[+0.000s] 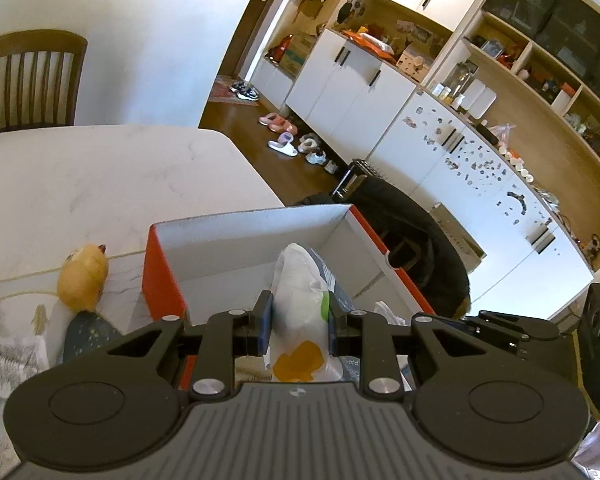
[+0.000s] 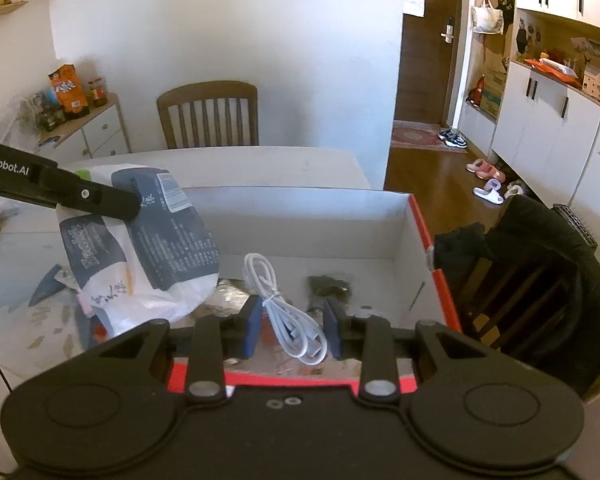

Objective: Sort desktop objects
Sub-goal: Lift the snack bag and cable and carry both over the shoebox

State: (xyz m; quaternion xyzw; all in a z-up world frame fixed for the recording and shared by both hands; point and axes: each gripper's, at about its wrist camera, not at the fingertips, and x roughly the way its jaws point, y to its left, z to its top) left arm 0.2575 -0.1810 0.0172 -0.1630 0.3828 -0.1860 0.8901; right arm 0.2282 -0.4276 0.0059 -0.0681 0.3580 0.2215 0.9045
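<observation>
In the left wrist view, low in the frame, the left gripper (image 1: 300, 328) is clamped tight on a white plastic packet (image 1: 300, 300) with an orange patch, its blue pads pressing both sides. The packet hangs over the open box (image 1: 240, 236), a white-walled carton with red outer sides that fills the middle of the frame. To the lower left of the box, a yellow plush toy (image 1: 83, 276) lies on the marble table (image 1: 100, 176). Beyond the table, at upper left, stands a wooden chair (image 1: 28, 80); to the right, slippers (image 1: 284, 146) lie on the dark floor beside white cabinets (image 1: 348, 96).

In the right wrist view, the right gripper (image 2: 291, 326) sits at bottom centre, nearly closed, with a coiled white cable (image 2: 288, 316) between its blue pads; the pads look to be pinching its bundled end, though the contact is hard to make out. The cable's loop trails up over the box floor (image 2: 364, 276), where a dark tangled clump (image 2: 329, 286) rests just to its right. At left centre, the packet (image 2: 148, 248), printed in dark blue, is carried by the other gripper's black finger (image 2: 96, 200) over the box's left edge. Further back stand the table's far edge, a wooden chair (image 2: 210, 114), and a side cabinet (image 2: 96, 132) with snack boxes at upper left
</observation>
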